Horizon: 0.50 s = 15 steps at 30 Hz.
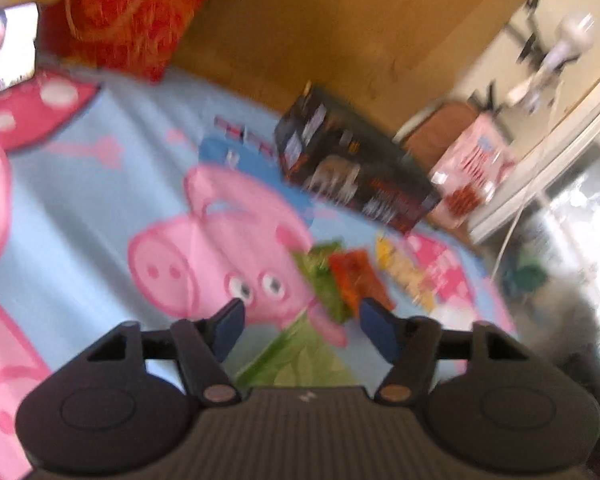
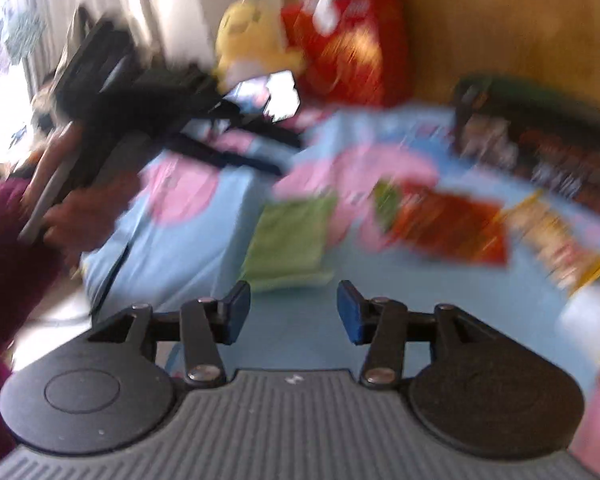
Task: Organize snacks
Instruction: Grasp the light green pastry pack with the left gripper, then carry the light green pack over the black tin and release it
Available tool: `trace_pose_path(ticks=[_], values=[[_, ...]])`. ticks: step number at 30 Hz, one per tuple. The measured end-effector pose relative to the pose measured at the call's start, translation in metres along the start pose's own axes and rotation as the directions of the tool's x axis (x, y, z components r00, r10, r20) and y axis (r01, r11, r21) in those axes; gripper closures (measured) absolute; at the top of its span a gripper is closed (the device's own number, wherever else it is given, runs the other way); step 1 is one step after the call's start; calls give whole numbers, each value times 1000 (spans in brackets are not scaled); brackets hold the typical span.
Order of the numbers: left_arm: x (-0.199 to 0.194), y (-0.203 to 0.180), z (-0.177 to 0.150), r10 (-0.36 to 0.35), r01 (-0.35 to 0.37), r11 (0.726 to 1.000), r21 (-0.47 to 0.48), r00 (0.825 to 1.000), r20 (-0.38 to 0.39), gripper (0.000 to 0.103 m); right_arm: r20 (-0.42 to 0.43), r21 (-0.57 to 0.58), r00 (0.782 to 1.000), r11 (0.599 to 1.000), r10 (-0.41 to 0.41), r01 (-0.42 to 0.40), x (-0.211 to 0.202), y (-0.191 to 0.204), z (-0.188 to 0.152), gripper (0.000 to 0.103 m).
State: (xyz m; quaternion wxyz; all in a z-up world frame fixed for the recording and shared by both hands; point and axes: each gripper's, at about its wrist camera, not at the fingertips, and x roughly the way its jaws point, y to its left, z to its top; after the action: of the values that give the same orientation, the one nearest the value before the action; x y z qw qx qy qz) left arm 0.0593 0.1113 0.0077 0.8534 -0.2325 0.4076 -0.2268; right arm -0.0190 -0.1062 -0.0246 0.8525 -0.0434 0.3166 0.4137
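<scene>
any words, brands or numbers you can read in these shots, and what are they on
None can be read; both views are motion-blurred.
Dark box: pale print on its side, too blurred to read.
Pink packet: red markings, unreadable.
Green, orange and yellow snack packets: print smeared.
Red cushion: gold pattern only, no letters made out.
Phone screen: glare, nothing legible.

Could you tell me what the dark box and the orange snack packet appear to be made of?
Box: probably printed cardboard, with straight edges and flat printed faces. Orange packet: likely thin plastic or foil film, lying flat; blur hides any sheen, so this is uncertain.
</scene>
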Motion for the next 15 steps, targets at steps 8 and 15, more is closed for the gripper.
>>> trace_pose_path(ticks=[8,15], values=[[-30,5,-33,-69,73,993,-98,997,41,41,94,58,971,975,-218,213,-1,-20,13,68],[-39,1,-30,-19,27,995,-98,996,83,38,110,68,986,991,-122,115,-24,-27,7,53]])
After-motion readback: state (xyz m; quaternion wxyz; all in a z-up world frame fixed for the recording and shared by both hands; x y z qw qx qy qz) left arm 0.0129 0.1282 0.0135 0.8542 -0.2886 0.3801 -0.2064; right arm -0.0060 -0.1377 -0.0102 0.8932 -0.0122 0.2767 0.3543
